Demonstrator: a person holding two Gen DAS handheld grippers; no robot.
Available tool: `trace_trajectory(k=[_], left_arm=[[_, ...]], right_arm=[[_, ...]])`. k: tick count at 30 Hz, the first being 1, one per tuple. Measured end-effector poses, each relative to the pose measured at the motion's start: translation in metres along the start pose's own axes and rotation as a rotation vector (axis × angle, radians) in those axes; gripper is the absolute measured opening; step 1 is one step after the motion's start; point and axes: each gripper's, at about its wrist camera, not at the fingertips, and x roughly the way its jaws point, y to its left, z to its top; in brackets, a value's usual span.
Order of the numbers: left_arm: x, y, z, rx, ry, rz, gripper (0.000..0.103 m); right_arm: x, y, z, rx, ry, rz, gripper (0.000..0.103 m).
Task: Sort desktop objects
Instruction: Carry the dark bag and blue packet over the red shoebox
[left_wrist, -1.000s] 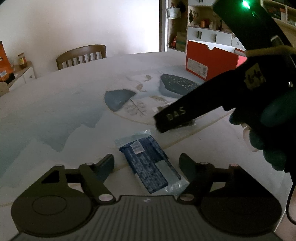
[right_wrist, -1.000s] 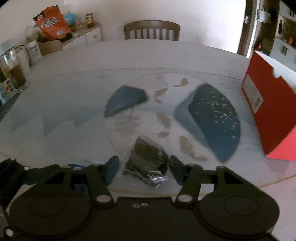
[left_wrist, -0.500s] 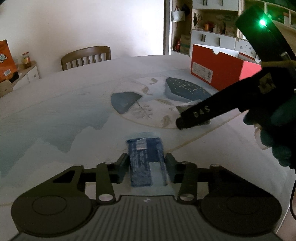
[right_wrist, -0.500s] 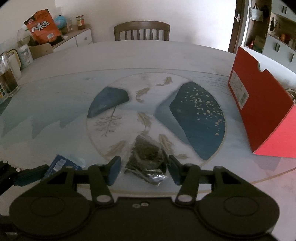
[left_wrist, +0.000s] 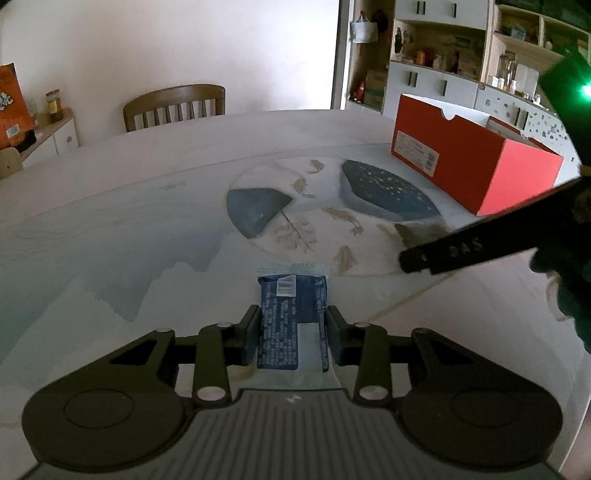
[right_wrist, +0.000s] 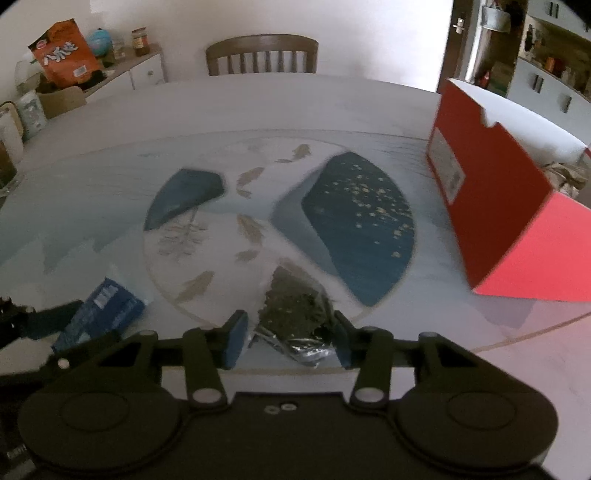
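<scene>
Two tongs, both loaded. Left tongs (left_wrist: 291, 334) clamped on blue packet (left_wrist: 291, 317), fingers pressed to both its long edges, packet sticking out forward over the tabletop (left_wrist: 110, 229). Right tongs (right_wrist: 287, 338) closed around dark crinkled bag (right_wrist: 295, 314). Red shoebox (right_wrist: 491, 206) sits further out, ahead and right of the right tongs.
</scene>
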Motion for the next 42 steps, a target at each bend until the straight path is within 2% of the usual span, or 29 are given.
trace_trajectory(k=[9, 22, 36, 42], left_arm=[[0.013, -0.004, 0.011, -0.007, -0.001, -0.008, 0.035], [0.015, -0.015, 0.023, 0.001, 0.000, -0.002, 0.035], [-0.006, -0.039, 0.058, -0.027, -0.008, -0.016, 0.035], [-0.018, -0.052, 0.082, -0.047, -0.026, -0.027, 0.035]], right_arm=[[-0.005, -0.020, -0.006, 0.043, -0.003, -0.029, 0.044], [-0.014, -0.027, -0.007, 0.041, -0.005, -0.018, 0.041], [-0.059, -0.052, 0.011, 0.045, -0.037, 0.035, 0.041], [-0.085, -0.069, 0.027, 0.041, -0.085, 0.068, 0.041]])
